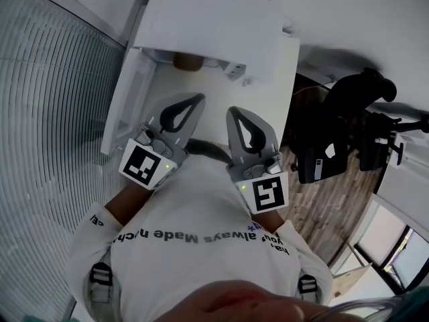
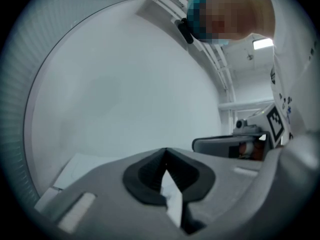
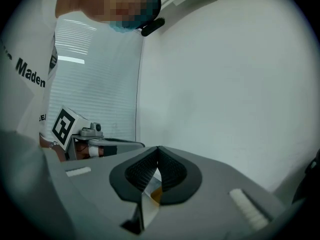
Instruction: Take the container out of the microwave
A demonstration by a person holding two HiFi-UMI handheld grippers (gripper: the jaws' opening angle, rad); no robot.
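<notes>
Grey left tongs (image 1: 198,98) and right tongs (image 1: 235,110), both clenched empty, face the white boxy microwave (image 1: 208,25). Its open white door (image 1: 127,99) stands beside the left tongs, with a brown round container (image 1: 188,60) inside.

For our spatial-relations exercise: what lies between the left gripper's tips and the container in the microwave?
In the head view, only bare white tabletop separates the left gripper from the brown container inside the open microwave.
</notes>
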